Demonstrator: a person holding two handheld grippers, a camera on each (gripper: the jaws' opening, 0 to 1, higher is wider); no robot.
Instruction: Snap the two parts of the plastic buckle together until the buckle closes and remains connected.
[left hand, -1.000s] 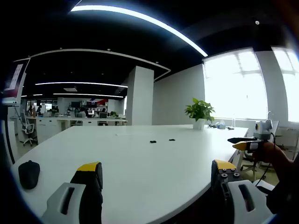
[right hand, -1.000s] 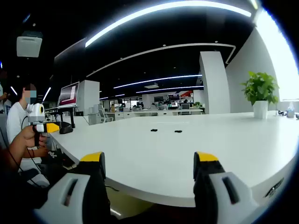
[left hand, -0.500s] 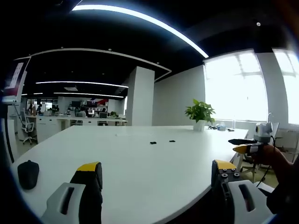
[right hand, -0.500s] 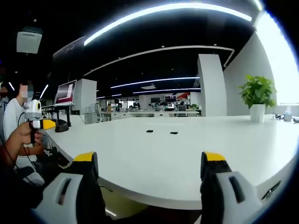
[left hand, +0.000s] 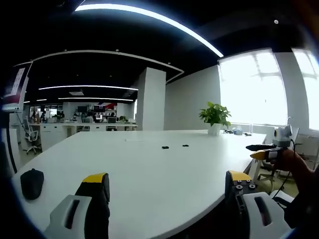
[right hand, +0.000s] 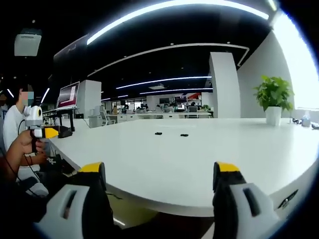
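Two buckle parts (left hand: pixel 165 147) (left hand: pixel 185 146) lie apart, side by side, centre frame on the white table (left hand: pixel 149 174), well ahead of both grippers. Left gripper (left hand: pixel 167 186) and right gripper (right hand: pixel 159 177) are spread wide and empty; neither looks clearly nearer.

Right hand-held gripper (right hand: pixel 159 174): yellow-tipped jaws set wide apart, nothing between them, at the near edge of the bench (right hand: pixel 199 154). Bench: white, broad. Two buckle parts, far on the bench, small and dark, lying apart: left part (right hand: pixel 158 134), right part (right hand: pixel 184 135). Potted plant (right hand: pixel 272 97): far right on the bench. Left hand-held gripper (right hand: pixel 45 132): at left, held in a person's hand (right hand: pixel 22 144). Monitor (right hand: pixel 68 95): far left.
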